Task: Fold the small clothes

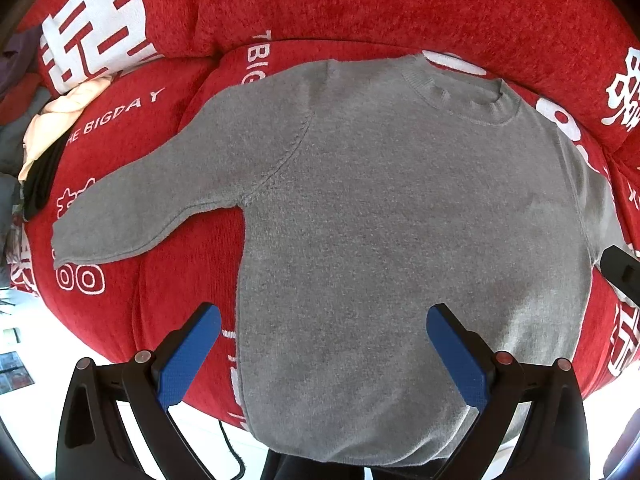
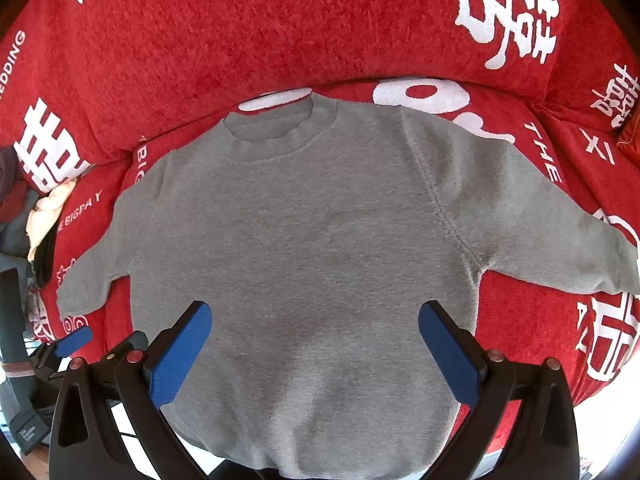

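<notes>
Small grey knit sweater (image 1: 380,220) with round ribbed collar lies flat, front up, on a red plush sofa cover (image 1: 360,4) printed with white characters and "THE BIG DAY" lettering. Collar points toward the backrest; hem hangs over the seat's front edge. Both sleeves spread outward and slightly down: one sleeve (image 1: 132,208) on the left side of the seat, the other sleeve (image 2: 560,240) on the right.

Left tool (image 1: 324,344): blue-padded fingers spread wide, nothing between them, poised above the sweater's lower left edge. Whether the pads touch the fabric cannot be told.

Right tool (image 2: 314,342): also spread wide, holding nothing, over the lower middle of the sweater body. Contact likewise unclear.

At the sofa's far left, a heap of other clothing (image 1: 52,128), cream and black pieces, sits well apart from the sweater.
</notes>
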A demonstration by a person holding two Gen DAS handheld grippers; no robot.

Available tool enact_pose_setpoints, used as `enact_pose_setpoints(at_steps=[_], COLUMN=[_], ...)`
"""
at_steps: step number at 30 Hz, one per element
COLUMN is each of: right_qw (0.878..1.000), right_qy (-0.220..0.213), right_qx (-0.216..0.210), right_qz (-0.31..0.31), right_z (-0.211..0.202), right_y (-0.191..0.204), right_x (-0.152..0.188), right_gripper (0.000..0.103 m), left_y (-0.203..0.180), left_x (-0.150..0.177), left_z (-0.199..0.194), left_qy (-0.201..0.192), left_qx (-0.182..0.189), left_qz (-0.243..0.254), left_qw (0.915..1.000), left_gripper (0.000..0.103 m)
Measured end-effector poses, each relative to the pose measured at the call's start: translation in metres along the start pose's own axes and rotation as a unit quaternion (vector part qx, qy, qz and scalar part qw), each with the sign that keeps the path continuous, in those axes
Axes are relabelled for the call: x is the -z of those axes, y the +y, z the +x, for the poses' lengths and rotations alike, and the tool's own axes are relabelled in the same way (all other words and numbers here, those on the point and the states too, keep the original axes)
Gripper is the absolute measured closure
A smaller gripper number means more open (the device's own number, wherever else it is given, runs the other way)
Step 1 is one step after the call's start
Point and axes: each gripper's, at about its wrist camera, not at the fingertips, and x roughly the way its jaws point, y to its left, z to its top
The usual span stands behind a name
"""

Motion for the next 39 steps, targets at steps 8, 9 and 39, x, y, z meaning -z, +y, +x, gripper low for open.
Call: enact_pose_setpoints(at_steps=[8,9,39], right_qw=[1.000,1.000,1.000], right_qy=[-0.005,-0.007,0.001], right_qx=[-0.002,-0.006,-0.009], right_qz=[0.000,0.001,0.001], right_z=[0.001,0.000,0.003], right_y=[0.004,0.004,0.017], right_x=[-0.001,-0.001,0.000], right_gripper=[0.000,0.000,0.000], left_y=[0.001,0.002,0.022], left_x=[-0.001,-0.001,0.001], left_z=[0.004,0.004,0.004], left_qy=[-0.003,-0.005,-0.007], left_qx=[0.006,0.011,0.024], left_qz=[-0.005,-0.005,-0.021], left_qw=[1.0000,0.9999,0.9995], left_gripper=[0.000,0.000,0.000])
